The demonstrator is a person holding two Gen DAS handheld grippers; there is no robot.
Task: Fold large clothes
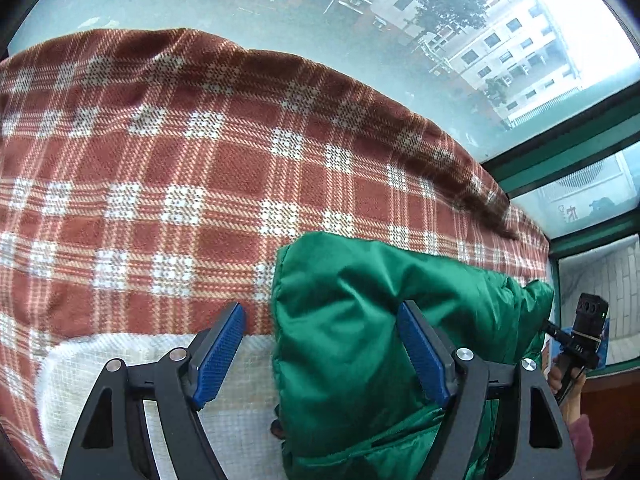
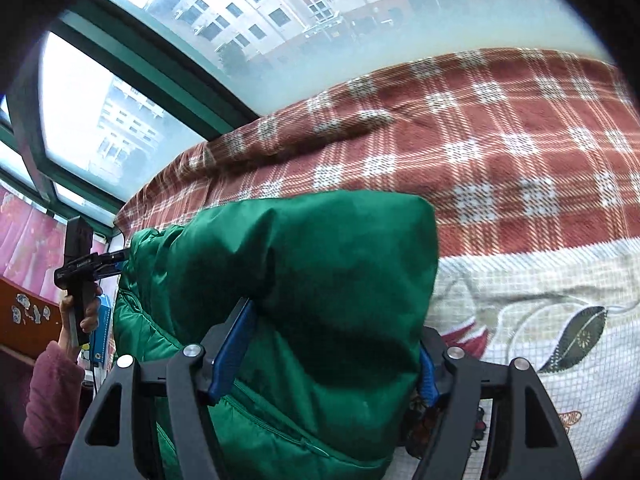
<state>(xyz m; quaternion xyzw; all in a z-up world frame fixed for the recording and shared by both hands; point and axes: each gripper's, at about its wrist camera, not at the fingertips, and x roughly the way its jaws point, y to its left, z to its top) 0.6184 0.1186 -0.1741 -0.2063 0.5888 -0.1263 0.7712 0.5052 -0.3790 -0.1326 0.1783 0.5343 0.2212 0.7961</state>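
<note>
The green puffy jacket (image 1: 360,320) is up in the air over the bed, w/ the red checked blanket (image 1: 160,152) behind it and a white sheet (image 1: 232,400) under it. A big window (image 1: 280,20) w/ green frames shows tall buildings (image 1: 508,48) outside.

Left gripper (image 1: 322,354): its two blue fingers (image 1: 218,354) are spread wide. The jacket fills the gap on the right side and touches the right finger, but the left finger is bare, w/ sheet showing beside it. So it isn't pinching.

Right gripper (image 2: 332,344): fingers spread wide too, and the jacket's bulky folded part sits between them, draped over the right finger. Can't tell if it's really squeezing.

In the right cam, the person's left hand (image 2: 80,312) holds the other gripper's handle, beside the jacket's far end.
</note>
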